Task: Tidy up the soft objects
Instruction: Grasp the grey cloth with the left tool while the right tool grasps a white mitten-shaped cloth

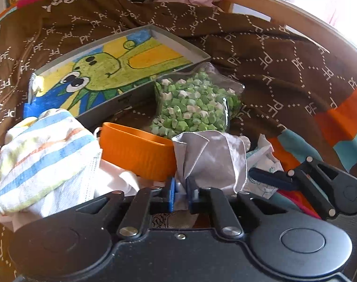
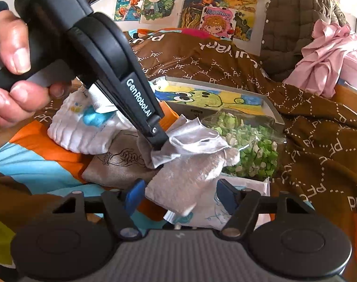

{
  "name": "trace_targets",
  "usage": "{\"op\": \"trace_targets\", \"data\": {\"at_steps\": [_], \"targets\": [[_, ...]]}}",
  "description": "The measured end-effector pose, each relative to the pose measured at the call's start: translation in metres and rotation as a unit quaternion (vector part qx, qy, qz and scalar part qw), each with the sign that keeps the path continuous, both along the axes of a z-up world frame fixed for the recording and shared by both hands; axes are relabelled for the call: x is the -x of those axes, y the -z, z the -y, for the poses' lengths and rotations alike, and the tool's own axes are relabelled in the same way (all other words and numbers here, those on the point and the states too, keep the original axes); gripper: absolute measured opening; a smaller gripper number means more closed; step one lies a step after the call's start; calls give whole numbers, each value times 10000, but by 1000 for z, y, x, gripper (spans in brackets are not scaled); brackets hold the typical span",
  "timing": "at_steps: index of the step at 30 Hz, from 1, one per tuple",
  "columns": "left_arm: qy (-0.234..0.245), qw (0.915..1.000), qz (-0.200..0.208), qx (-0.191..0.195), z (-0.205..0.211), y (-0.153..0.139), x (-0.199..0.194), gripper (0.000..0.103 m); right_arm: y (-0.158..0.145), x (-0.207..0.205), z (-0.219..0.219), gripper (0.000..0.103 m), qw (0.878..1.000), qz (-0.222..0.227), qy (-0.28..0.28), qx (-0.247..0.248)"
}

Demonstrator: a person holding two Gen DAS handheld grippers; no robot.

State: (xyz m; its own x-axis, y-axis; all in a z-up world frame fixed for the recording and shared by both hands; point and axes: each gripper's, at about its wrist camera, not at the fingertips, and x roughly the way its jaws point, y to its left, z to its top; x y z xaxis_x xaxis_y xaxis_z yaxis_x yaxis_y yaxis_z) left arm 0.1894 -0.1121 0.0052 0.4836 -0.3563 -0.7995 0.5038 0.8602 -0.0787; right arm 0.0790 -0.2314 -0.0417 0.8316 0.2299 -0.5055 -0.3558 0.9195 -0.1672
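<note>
Cloth is the story here: a grey cloth (image 2: 190,162), half shiny and half fluffy, lies crumpled on top of the pile on the brown bedspread (image 2: 319,141), and its long axis runs from the left gripper (image 1: 180,197) down toward the right gripper (image 2: 178,197). At the upper end the left gripper's blue pads are drawn close together with a bunch of the shiny edge pinched between them, so that end is held. At the lower end the fluffy half trails straight into the gap of the right gripper, whose fingers stand wide apart with nothing clamped; the cloth's free corner sits between them, nearer the left-hand pad than the right-hand one. So the free end lies dead ahead of the right fingers, and by my reading the right hand is the one placed to take it, closing across the cloth's width. Around it, a striped towel (image 1: 42,162) sits just left of an orange tub (image 1: 136,152), a bag of green paper stars (image 1: 197,103) lies just behind the cloth, and a flat box with a green cartoon drawing (image 1: 112,70) lies beyond that. Under the cloth, a beige pouch (image 2: 117,164) and printed white fabrics could snag.
</note>
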Motion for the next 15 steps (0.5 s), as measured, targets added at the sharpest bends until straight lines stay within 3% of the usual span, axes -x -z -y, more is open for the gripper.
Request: {"op": "trace_targets", "data": {"at_steps": [7,11,15], "targets": [[-290,9993,232,62,-6,-12,10,5,1,-5,5,53,9997,-104,133,-179],[-386,9989,206,179,-10,-19,18,4,-6,0,8,33,9995,49,190,-244],[-505,9982,252,196,-17,-24,25,4,-13,4,12,23,9989,113,107,-451]]}}
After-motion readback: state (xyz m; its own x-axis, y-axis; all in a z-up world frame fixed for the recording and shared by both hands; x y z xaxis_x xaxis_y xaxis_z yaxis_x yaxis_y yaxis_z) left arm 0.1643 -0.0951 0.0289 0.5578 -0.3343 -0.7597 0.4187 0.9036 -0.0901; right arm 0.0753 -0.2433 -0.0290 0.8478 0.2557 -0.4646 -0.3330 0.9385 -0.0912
